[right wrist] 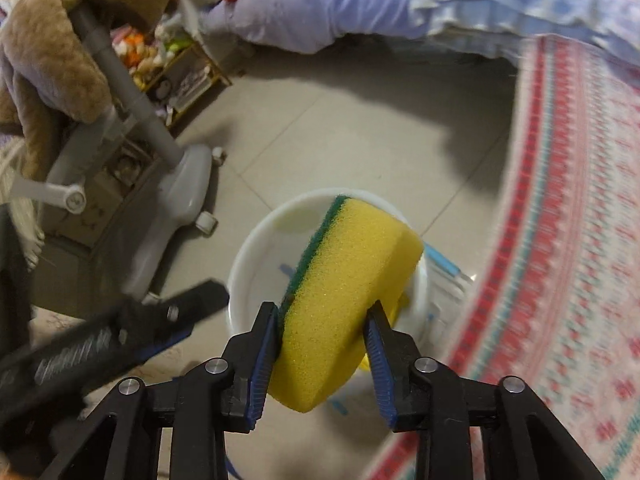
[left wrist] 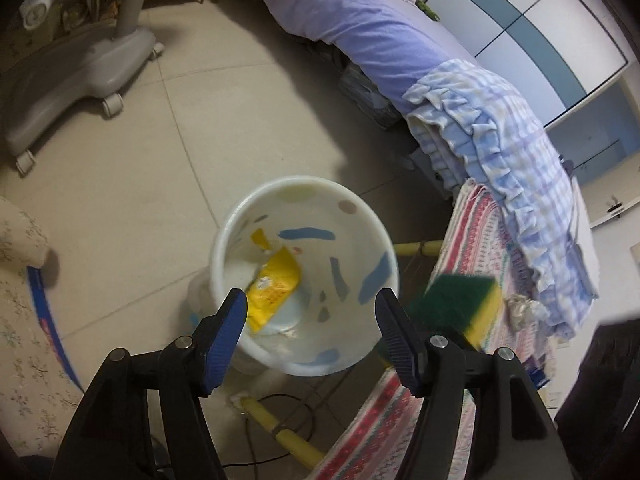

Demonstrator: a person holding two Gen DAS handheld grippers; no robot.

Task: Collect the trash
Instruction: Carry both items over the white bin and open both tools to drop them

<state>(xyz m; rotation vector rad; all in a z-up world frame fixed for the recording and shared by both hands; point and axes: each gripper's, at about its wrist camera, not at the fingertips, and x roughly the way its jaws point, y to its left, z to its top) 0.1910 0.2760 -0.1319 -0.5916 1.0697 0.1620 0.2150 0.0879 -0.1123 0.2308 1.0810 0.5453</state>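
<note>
A white bin (left wrist: 360,236) with coloured blotches stands on the tiled floor, and a yellow wrapper (left wrist: 272,288) lies inside it. My left gripper (left wrist: 311,300) hovers open over the bin's mouth with nothing between its fingers. In the right wrist view my right gripper (right wrist: 323,308) is shut on a yellow sponge (right wrist: 344,292) with a green scouring face, held just above the bin (right wrist: 248,256). The same sponge (left wrist: 460,304) shows at the right of the left wrist view, beside the bin's rim. A crumpled tissue (left wrist: 520,308) rests on the patterned cloth (left wrist: 480,232).
A grey wheeled chair base (left wrist: 80,76) stands on the floor to the left. A bed with a purple cover (left wrist: 360,28) and a checked blanket (left wrist: 512,128) runs along the back. A brown plush bear (right wrist: 60,32) hangs over the chair. Yellow legs (left wrist: 296,440) and a cable lie under the cloth.
</note>
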